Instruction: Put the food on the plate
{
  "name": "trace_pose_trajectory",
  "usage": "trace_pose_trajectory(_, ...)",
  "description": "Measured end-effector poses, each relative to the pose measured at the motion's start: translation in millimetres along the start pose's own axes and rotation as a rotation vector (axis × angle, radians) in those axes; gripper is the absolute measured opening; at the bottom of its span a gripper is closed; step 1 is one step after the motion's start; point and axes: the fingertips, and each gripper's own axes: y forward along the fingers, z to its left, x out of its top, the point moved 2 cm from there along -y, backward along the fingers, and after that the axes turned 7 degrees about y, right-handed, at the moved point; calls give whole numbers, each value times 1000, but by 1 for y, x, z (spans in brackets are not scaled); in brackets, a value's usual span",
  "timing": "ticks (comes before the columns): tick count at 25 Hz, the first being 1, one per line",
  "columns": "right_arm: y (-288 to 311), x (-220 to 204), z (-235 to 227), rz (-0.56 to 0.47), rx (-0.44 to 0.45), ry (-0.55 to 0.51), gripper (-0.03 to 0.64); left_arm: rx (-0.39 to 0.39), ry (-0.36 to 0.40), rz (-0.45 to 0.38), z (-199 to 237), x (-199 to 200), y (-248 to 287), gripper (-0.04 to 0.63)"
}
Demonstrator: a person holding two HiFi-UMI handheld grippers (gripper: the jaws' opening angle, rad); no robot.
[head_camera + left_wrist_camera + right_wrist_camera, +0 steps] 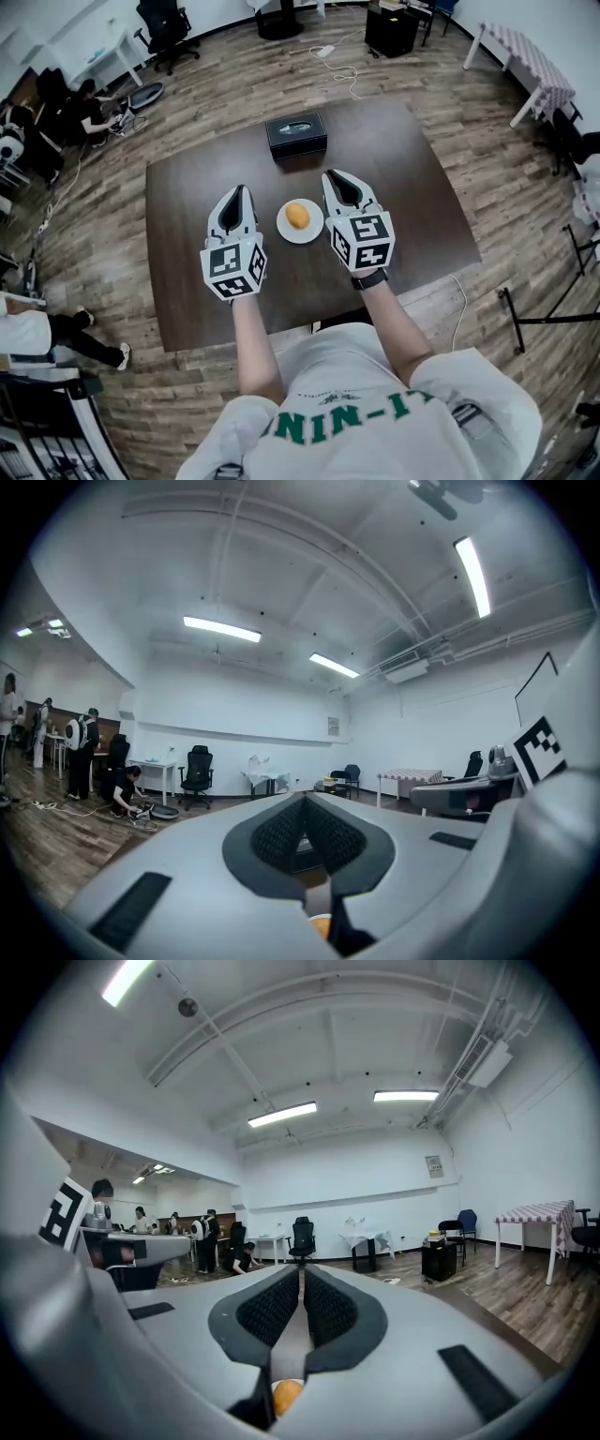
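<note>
Head view shows the orange food [296, 217] sitting on the white plate [285, 229] mid-bench [403, 178], with the left tongs [238, 190] and right tongs [336, 176] both clenched on nothing either side, so the job looks done; best lift away without brushing the plate.

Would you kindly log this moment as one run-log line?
round orange food: on white round plate | left gripper: shut, empty | right gripper: shut, empty
</note>
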Motion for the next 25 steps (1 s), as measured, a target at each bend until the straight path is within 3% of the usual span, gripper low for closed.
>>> trace_pose_trajectory(7, -9, 11, 19, -18, 40, -53, 15, 7, 28, -3, -1, 0, -9, 12)
trace_pose_trajectory(25, 5, -2, 11, 17, 10, -54, 15, -9, -1, 0, 2, -20, 8, 12)
